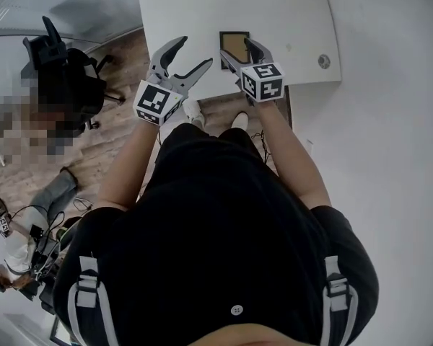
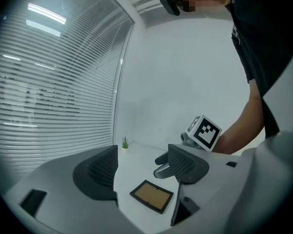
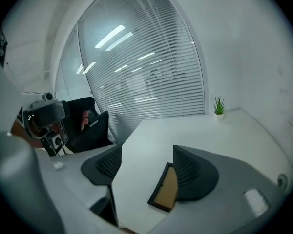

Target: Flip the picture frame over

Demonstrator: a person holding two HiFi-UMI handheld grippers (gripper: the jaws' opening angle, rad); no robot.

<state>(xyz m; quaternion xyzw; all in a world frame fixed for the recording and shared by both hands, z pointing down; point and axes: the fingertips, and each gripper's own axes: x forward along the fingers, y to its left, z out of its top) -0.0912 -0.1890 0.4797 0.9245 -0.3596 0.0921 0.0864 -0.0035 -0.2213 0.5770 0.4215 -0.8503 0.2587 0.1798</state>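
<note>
1. Frame (image 1: 233, 40): it lies flat on the white surface (image 1: 274, 9), near the edge closest to the person.
2. The surface is bare but for a small potted plant (image 3: 218, 106) at a far corner and a round grommet (image 1: 324, 61) near the right corner.
3. The room has a curved wall of slatted blinds (image 3: 141, 77), a wood floor (image 1: 123, 56) and a black office chair (image 1: 65, 78) to the left.
4. The frame has a dark, thin border around a tan panel, which faces up.
5. The right hand-held gripper (image 1: 235, 47) is spread, with its jaws either side of the frame. In the right gripper view, one jaw covers the frame's right part. I cannot tell whether it touches.
6. The left hand-held gripper (image 1: 196, 50) is spread and empty, just left of the frame, over the surface's near edge.
7. White surface lies open beyond the frame and to both sides.
</note>
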